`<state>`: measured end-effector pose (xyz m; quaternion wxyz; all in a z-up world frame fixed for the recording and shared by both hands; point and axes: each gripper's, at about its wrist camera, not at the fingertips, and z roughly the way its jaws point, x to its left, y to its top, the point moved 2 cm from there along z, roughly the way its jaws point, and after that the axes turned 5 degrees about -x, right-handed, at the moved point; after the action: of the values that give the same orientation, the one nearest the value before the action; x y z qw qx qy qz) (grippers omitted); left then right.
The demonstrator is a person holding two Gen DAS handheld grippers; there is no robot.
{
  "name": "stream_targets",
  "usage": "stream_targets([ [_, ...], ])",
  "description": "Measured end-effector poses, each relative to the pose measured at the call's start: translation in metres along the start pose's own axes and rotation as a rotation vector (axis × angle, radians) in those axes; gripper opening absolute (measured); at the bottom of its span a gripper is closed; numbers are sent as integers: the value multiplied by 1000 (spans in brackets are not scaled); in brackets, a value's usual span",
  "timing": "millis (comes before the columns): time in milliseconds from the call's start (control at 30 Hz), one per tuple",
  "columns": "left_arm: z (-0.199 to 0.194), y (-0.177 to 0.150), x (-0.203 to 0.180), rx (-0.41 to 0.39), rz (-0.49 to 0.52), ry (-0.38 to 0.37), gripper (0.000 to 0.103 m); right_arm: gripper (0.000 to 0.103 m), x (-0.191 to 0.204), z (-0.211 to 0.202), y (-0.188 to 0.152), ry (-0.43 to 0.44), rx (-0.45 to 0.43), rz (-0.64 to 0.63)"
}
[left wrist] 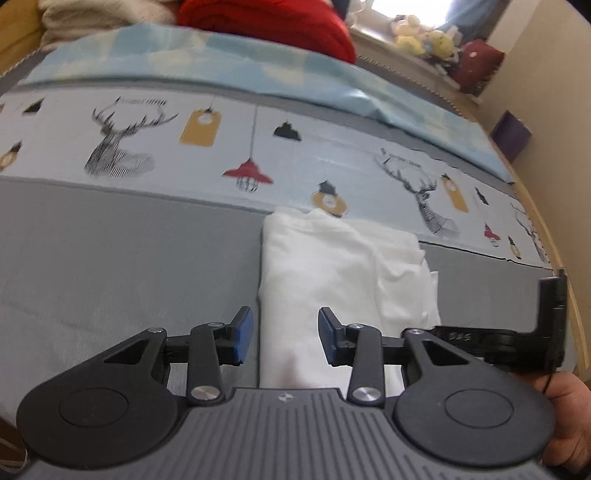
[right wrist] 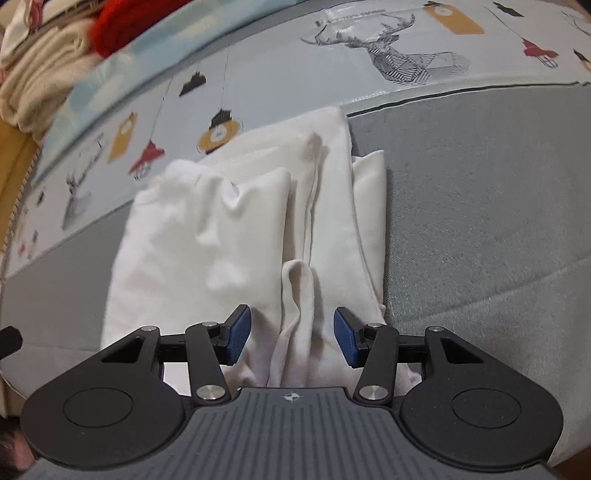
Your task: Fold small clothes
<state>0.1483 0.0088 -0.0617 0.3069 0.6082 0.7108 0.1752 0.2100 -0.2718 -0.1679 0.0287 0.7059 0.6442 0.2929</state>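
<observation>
Folding's about halfway; white shirt [right wrist: 236, 236] narrowed lengthwise on the bed [right wrist: 480, 221]; both grippers' [left wrist: 284, 336] [right wrist: 291, 339] jaws wide open, empty; next, pinch the near hem.

A home bedroom: patterned bedsheet [left wrist: 147, 140]; folded blankets [left wrist: 266, 22]; seemingly plush toys [left wrist: 424, 37] on a ledge.

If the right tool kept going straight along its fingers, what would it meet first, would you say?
Most likely the white garment: the open right tool already has a raised fold of it between its fingers. Beyond lies the printed bedsheet, though depth is hard to judge.
</observation>
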Motion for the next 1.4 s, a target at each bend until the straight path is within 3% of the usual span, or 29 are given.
stream_targets([
  [100, 4, 2, -1, 4, 50, 37, 43, 53, 1, 8, -1, -17, 19, -10],
  [267, 10, 8, 8, 14, 18, 32, 43, 54, 7, 15, 0, -16, 18, -41],
  [400, 10, 7, 8, 16, 31, 35, 43, 29, 12, 13, 0, -5, -4, -76],
  [433, 10, 7, 8, 16, 34, 35, 43, 17, 14, 11, 0, -5, -13, -88],
  [467, 9, 7, 8, 16, 36, 37, 43, 12, 15, 9, 0, 3, -25, -101],
  [600, 10, 6, 9, 18, 32, 48, 43, 10, 22, -7, 3, 63, -94, -142],
  [800, 16, 4, 1, 31, 50, 64, 43, 9, 11, -56, 18, 191, -324, -87],
  [933, 24, 0, -8, 46, 72, 68, 43, 9, -10, -75, 27, 145, -431, -12],
  [1033, 29, -3, -17, 55, 97, 69, 43, 9, -24, -74, 32, 27, -433, -10],
  [1133, 34, -4, -21, 63, 104, 69, 43, 10, -33, -60, 31, -130, -364, -68],
  [1233, 37, -4, -19, 74, 97, 71, 43, 11, -42, -56, 30, -219, -331, -86],
  [1333, 40, -3, -21, 80, 92, 64, 43, 14, -59, -64, 28, -165, -332, -34],
  [1400, 45, -4, -23, 94, 88, 58, 43, 27, -65, -62, 25, -92, -286, -6],
])
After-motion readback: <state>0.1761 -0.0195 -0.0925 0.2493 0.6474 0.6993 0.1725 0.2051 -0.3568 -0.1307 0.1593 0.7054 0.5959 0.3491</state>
